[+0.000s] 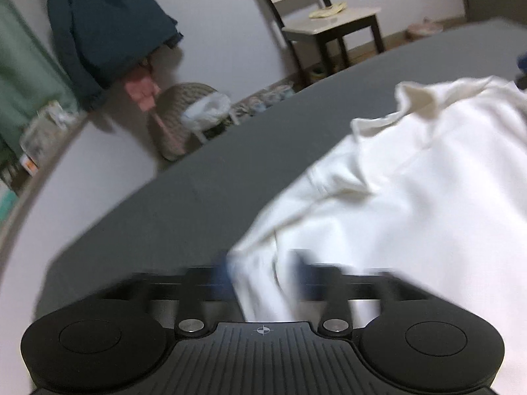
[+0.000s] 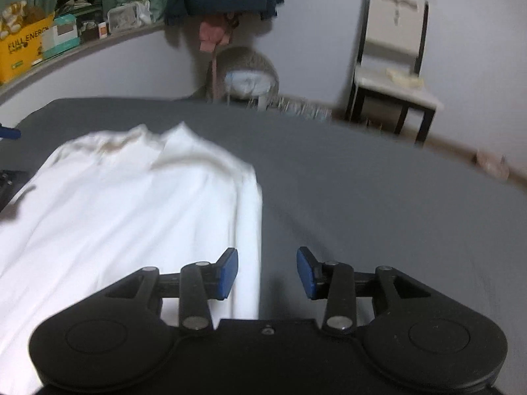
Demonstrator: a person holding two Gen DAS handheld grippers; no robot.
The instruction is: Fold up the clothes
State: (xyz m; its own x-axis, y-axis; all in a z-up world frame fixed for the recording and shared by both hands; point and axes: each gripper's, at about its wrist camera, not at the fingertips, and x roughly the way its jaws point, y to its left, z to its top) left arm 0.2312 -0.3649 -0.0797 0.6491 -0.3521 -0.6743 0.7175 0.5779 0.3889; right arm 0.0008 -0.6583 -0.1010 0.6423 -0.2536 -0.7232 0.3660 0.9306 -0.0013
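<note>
A white garment [image 1: 411,197] lies spread on the grey table [image 1: 204,191], its collar at the far end. In the left wrist view my left gripper [image 1: 263,273] is low over the garment's near left edge, its blurred blue pads apart with a strip of cloth running between them. In the right wrist view the same white garment [image 2: 131,214] covers the left half of the grey table [image 2: 378,191]. My right gripper [image 2: 266,273] stands open at the garment's folded right edge. Its left pad [image 2: 227,273] is over the cloth and its right pad over bare table.
Beyond the table's far edge stand a chair [image 2: 392,65] with a pale cloth on its seat and a wicker basket [image 2: 247,72] by the wall. A dark coat [image 1: 105,26] hangs above. A shelf with boxes [image 2: 26,46] runs along the left.
</note>
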